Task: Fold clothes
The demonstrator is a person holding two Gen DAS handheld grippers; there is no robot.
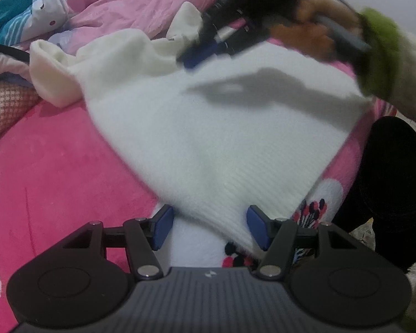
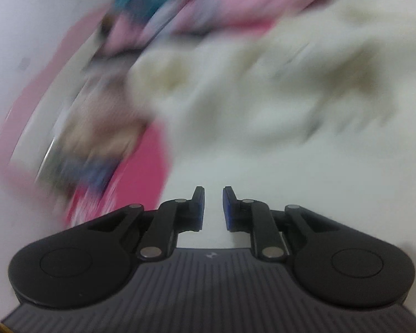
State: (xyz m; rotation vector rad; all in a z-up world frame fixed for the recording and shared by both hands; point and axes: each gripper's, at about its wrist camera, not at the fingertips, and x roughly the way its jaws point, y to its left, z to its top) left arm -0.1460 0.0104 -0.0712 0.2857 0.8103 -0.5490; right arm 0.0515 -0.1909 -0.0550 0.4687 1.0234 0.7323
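Note:
A white knitted garment (image 1: 208,127) lies spread on the pink bedspread (image 1: 55,172), one sleeve (image 1: 52,75) bunched at the upper left. My left gripper (image 1: 211,227) is open, its blue pads (image 1: 163,226) standing wide on either side of the garment's near corner without pressing on it. My right gripper (image 1: 192,58), blurred and held by a hand (image 1: 313,30) in a green-cuffed sleeve, hovers over the garment's far part and casts a shadow on it. In the right wrist view the right gripper (image 2: 213,205) shows a narrow gap between its pads, with nothing visibly pinched and the white garment (image 2: 263,127) blurred beneath.
Crumpled pink and white bedding (image 1: 130,2) is heaped along the far side, with a teal striped cloth (image 1: 11,19) at the top left. A patterned pillow (image 1: 5,105) lies at the left. The person's dark-clad leg (image 1: 391,172) stands at the bed's right edge.

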